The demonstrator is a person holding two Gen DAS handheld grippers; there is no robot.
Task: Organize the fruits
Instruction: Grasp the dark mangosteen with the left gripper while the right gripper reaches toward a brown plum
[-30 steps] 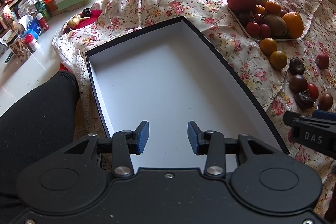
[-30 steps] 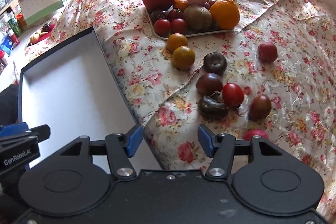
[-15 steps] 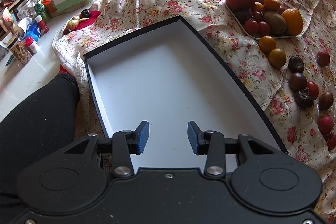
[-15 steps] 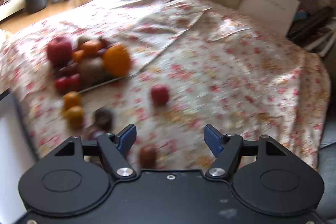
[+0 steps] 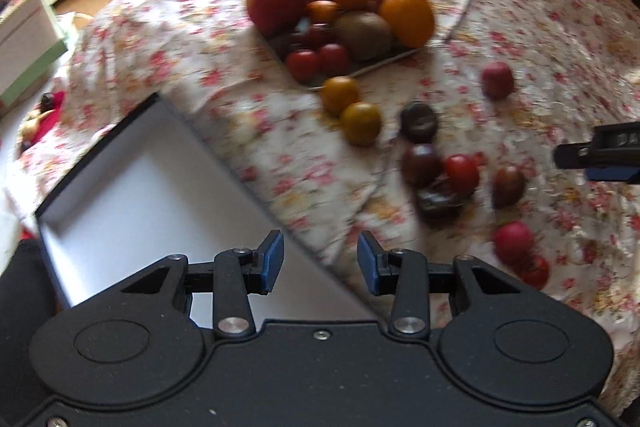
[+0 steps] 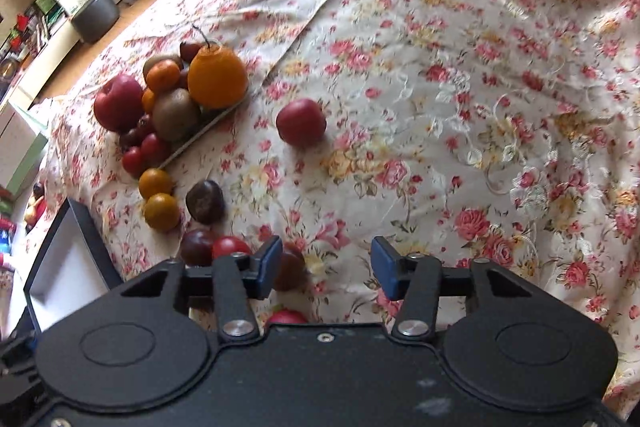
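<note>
Fruits lie on a floral cloth (image 6: 440,75): a tray (image 6: 208,129) heaped with a red apple (image 6: 118,103), a big orange (image 6: 216,77), a brown kiwi (image 6: 174,115) and small red tomatoes, and loose ones beside it, among them two yellow-orange tomatoes (image 6: 158,197), dark purple ones (image 6: 205,202) and a red plum (image 6: 301,123) set apart. An empty white box (image 5: 132,195) with black rim sits left of them. Left gripper (image 5: 320,263) hangs over its corner, jaws open, holding nothing. Right gripper (image 6: 326,269) hovers above the loose fruit, jaws likewise open and empty
</note>
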